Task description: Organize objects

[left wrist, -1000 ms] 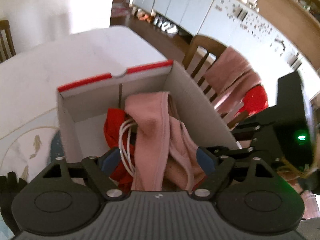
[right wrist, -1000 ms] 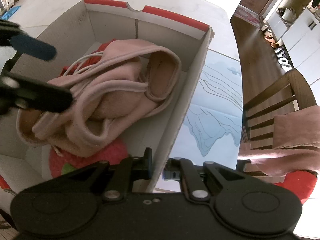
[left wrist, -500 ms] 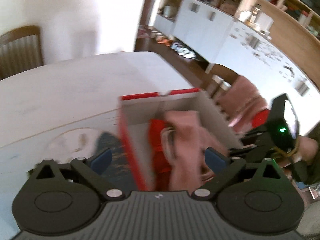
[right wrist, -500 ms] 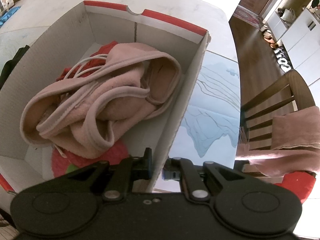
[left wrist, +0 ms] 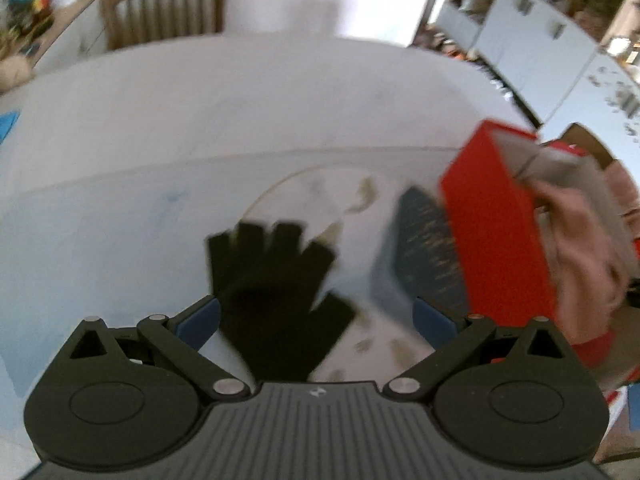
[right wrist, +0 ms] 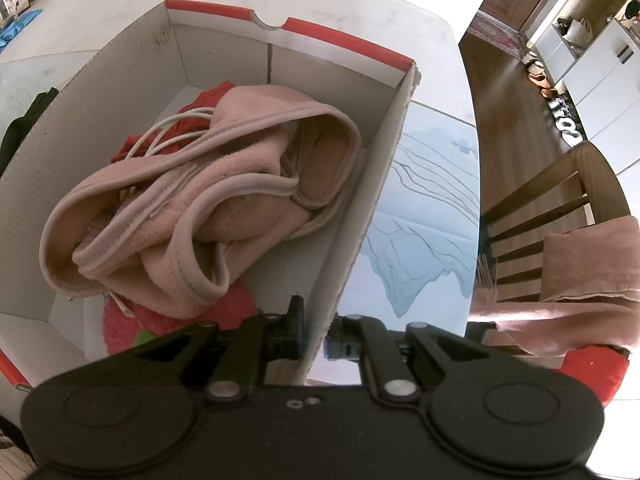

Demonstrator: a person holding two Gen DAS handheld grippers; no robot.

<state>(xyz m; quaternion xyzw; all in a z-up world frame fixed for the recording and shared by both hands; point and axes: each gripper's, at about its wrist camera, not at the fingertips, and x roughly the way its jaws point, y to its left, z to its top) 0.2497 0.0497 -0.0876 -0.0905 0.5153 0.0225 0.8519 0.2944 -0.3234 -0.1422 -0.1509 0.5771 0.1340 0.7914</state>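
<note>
1. Your left gripper (left wrist: pixel 316 316) is sweeping away from the box (right wrist: pixel 394 184), which was filling its view a second ago and is now sitting at the right edge of the left wrist view; its jaws have just been opening and are now standing wide apart with nothing pressed between the pads.
2. You are hanging that gripper above a black fingerless glove (left wrist: pixel 276 280), which is lying flat on the white table (left wrist: pixel 240 112), its fingers pointing to the far side; the glove is showing between the blue pads (left wrist: pixel 198 320) without touching them, as far as the blur allows.
3. Your right gripper (right wrist: pixel 316 338) is keeping its place, its jaws closed on the near end of the box's right wall, one pad inside the box and one outside.
4. A pink fleece garment (right wrist: pixel 208 208) is lying bunched in the box, covering most of the floor, with a white cord (right wrist: pixel 168 132) and red cloth (right wrist: pixel 204 108) showing at its far-left side and a red knitted piece (right wrist: pixel 168 320) at the near end.
5. A wooden chair (right wrist: pixel 560 208) draped with pink fabric (right wrist: pixel 588 264) is standing to the right of the table, and a second chair (left wrist: pixel 164 8) is standing at the far side.
</note>
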